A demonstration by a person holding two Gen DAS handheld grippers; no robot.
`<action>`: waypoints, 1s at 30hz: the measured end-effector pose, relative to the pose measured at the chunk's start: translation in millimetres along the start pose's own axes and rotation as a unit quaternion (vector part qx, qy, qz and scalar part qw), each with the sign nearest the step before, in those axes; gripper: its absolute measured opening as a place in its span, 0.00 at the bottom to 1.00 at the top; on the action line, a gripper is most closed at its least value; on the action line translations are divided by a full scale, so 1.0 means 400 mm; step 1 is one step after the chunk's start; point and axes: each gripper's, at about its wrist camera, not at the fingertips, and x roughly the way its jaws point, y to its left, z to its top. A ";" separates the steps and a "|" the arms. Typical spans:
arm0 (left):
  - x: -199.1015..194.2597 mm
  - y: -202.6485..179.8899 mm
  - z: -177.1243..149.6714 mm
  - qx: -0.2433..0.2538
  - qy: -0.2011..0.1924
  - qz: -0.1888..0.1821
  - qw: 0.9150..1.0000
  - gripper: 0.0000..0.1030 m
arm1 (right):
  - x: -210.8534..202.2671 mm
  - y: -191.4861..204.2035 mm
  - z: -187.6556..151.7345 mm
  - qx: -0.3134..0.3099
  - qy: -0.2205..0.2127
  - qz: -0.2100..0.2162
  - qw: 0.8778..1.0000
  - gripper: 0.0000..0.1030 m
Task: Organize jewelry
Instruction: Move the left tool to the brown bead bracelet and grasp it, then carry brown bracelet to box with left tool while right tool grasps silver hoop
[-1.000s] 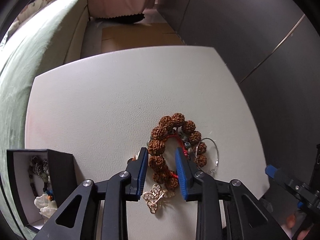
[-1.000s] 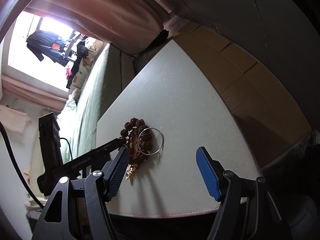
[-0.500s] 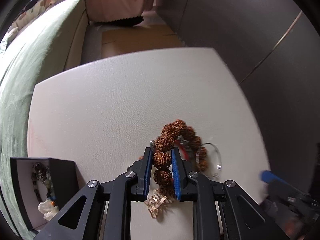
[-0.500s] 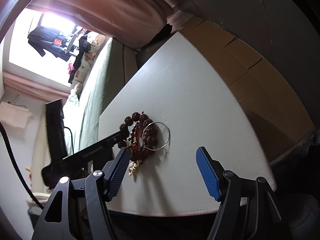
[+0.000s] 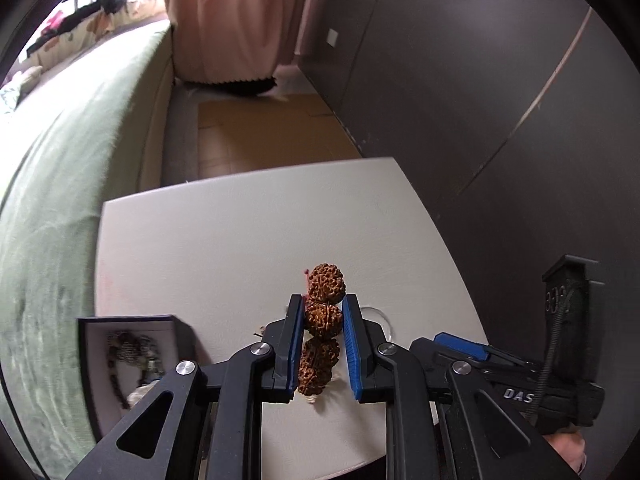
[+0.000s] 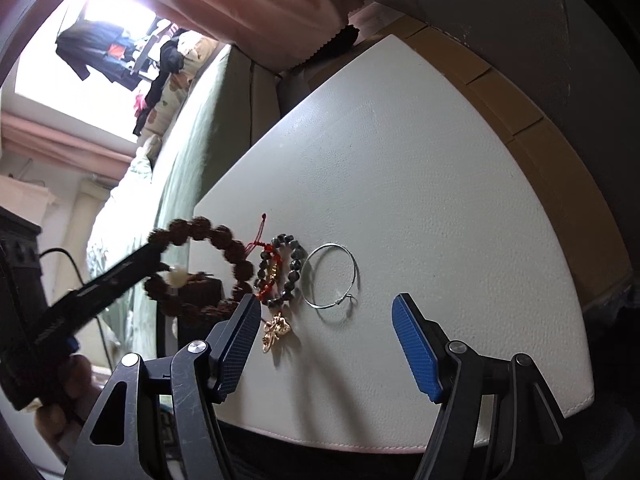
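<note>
Your left tongs [image 5: 322, 318] pinch the brown bead bracelet [image 5: 322, 317], lifted above the white table [image 5: 224, 248]. Your right tongs [image 6: 326, 344] are wide open, holding nothing.

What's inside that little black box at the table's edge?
The black box stands open, with pale lining. Inside lie a dark beaded strand and something whitish at the near end. The left gripper's arm covers the box's near corner, hiding anything there.
</note>
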 end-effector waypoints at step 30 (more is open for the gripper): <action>-0.225 0.206 -0.079 -0.069 -0.068 -0.007 0.995 0.19 | 0.103 0.137 0.008 -0.124 0.055 -0.226 0.965 0.04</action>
